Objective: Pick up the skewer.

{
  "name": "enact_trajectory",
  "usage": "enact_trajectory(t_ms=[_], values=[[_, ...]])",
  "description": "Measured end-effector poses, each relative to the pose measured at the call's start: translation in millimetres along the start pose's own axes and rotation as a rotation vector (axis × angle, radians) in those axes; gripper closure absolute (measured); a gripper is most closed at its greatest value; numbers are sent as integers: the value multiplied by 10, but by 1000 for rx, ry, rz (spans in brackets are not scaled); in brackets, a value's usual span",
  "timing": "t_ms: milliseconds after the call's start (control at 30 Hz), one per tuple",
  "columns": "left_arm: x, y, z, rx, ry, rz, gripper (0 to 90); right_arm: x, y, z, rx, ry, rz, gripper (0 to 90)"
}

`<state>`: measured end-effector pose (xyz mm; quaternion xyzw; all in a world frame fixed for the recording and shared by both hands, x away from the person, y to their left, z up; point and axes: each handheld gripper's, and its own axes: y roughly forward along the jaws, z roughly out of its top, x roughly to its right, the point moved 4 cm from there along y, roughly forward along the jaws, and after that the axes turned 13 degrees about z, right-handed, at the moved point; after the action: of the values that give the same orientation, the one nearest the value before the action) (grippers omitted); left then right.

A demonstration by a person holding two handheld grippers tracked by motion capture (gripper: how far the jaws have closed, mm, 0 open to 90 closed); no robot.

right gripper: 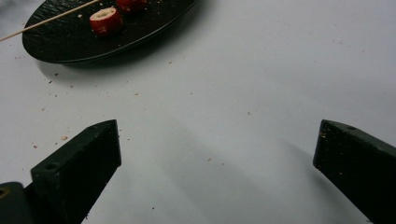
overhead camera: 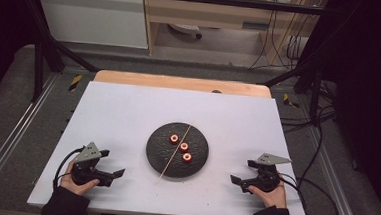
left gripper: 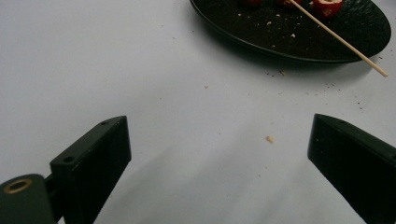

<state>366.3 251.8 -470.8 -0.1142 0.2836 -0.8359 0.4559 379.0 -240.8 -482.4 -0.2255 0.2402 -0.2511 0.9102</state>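
Three red rolls point(overhead camera: 181, 148), perhaps sliced fruit, and a wooden skewer point(overhead camera: 174, 152) are seen on the black plate point(overhead camera: 156, 155) at centre frame. The left gripper point(overhead camera: 113, 164) at lower left and the right gripper point(overhead camera: 240, 171) at lower right are held wide apart, empty.

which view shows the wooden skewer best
The high view: the whole skewer shows, lying across the black plate between the red pieces, its near end past the rim. The left gripper view shows one stretch with its tip over the rim; the right gripper view shows a stretch cut by the frame edge.
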Motion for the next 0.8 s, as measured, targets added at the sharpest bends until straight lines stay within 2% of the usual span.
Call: enact_trajectory(t_ms=[233,533,800], values=[[50,-10,39,-5,9,-4,56,-10,-2,-6,-4,8,0,13],[137,-9,131,-9,16,11,54,-12,-1,-4,-2,15,-5,14],[235,23,240,-35,18,22,65,-3,1,-5,-8,12,-13,14]])
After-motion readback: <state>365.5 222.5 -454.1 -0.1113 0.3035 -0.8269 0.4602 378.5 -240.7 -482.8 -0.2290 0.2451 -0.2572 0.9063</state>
